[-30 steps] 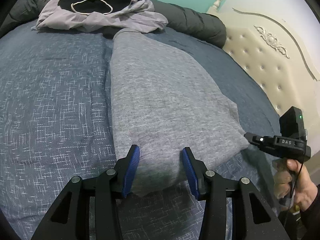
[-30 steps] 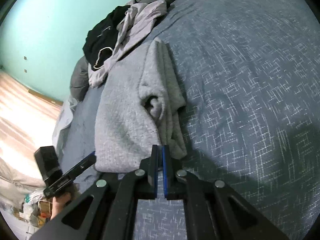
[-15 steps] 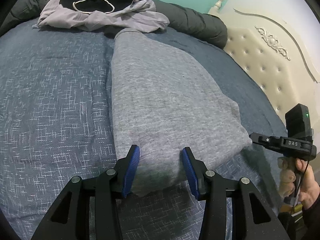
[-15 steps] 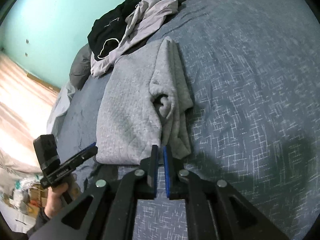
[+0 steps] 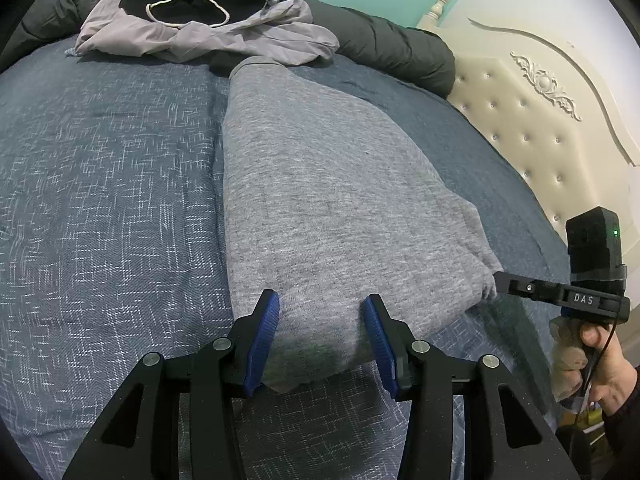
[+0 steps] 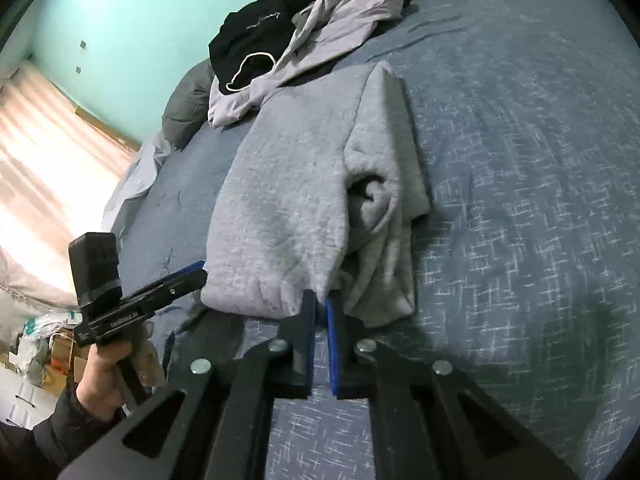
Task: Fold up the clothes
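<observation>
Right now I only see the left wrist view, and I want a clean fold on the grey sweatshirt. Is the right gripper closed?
Observer: The right gripper has its jaws almost closed, with the tips at the near hem of the sweatshirt. I cannot tell whether cloth is pinched.
Operator: Does the sweatshirt lie flat along the edge on that gripper's side?
Observer: No. A sleeve is folded over along that edge, and it is bunched midway, with a dark hollow in the cloth.
</observation>
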The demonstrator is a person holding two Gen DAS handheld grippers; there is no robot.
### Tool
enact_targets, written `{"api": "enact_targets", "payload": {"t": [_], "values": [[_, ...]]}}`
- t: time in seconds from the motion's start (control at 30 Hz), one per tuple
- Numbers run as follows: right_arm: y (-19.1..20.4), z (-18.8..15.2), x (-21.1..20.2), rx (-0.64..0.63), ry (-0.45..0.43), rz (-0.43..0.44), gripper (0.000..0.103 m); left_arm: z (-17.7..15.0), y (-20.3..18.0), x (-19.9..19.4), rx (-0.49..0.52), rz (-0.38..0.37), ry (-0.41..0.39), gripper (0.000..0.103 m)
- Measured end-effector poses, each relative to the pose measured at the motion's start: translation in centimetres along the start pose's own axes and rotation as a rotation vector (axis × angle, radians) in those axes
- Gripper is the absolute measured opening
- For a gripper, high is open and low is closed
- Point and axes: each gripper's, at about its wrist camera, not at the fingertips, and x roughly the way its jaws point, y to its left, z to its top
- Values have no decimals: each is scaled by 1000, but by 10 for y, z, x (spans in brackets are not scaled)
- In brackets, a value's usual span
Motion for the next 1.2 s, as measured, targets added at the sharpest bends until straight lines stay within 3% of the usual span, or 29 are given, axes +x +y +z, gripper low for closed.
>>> {"api": "enact_targets", "payload": {"t": [0.17,0.4,0.67,0.8,0.9,1.1,1.2], "values": [[-5,2,-3,-15,7,2,3,1,-1,1,11,-3,4,48],[-1,-7,22,-49,48,-136,3,1,-3,1,37,6,12,48],[-1,-1,5,-50,64,-224,5,0,0,-3,19,7,15,48],[24,13,-25,-96,-53,-218,5,0,1,-9,-3,-1,14,49],[53,28,-25,-147,-76,-170,5,-1,2,-11,-10,-4,16,49],[73,31,27,-204,31,-179,5,0,6,-18,-26,-1,14,49],[60,23,47,-188,82,-249,5,4,17,-22,-58,-2,16,51]]}}
